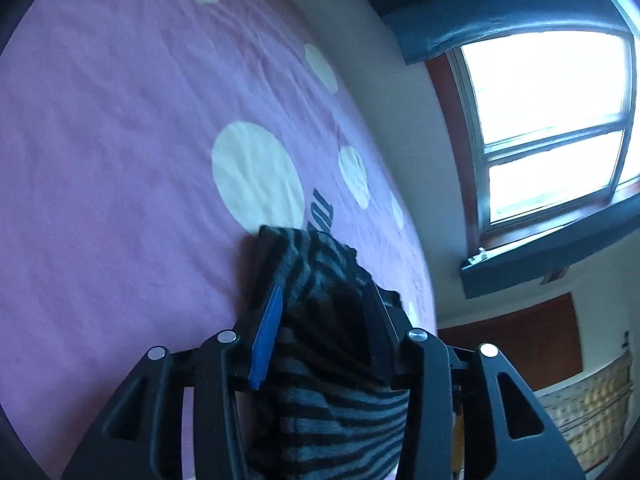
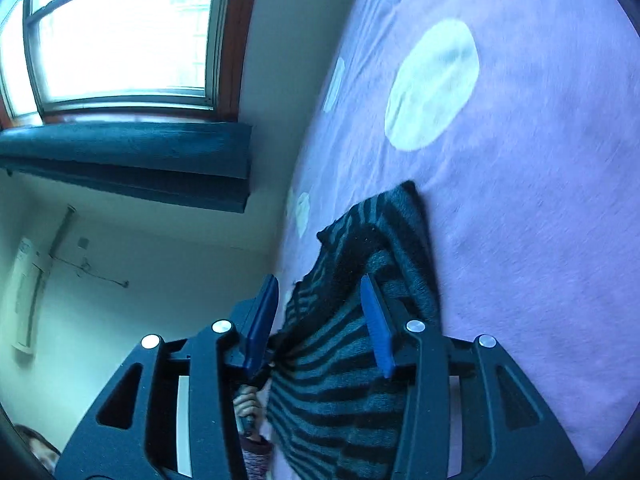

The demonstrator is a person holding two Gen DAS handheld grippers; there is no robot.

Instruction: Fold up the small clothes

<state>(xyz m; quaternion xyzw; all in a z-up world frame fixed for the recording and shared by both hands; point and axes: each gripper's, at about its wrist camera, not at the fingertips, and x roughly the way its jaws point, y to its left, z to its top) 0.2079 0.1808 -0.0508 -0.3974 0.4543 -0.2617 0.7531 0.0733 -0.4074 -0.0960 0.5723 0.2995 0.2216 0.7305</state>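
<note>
A small grey garment with black stripes [image 1: 320, 360] lies between the fingers of my left gripper [image 1: 320, 292], over a purple bedsheet [image 1: 120, 160] with cream dots. The left jaws stand apart with the cloth draped between them; no pinch shows. In the right wrist view the same striped garment [image 2: 360, 360] hangs between the blue-padded fingers of my right gripper [image 2: 320, 288], whose jaws are wide apart. The cloth touches the right finger [image 2: 376, 320] and rests partly on the sheet [image 2: 520, 200].
A bright window [image 1: 548, 120] with a dark blue sill stands beside the bed edge; it also shows in the right wrist view [image 2: 120, 32]. A white wall unit [image 2: 28, 292] hangs on the wall. A person's hand [image 2: 248, 404] shows below the right gripper.
</note>
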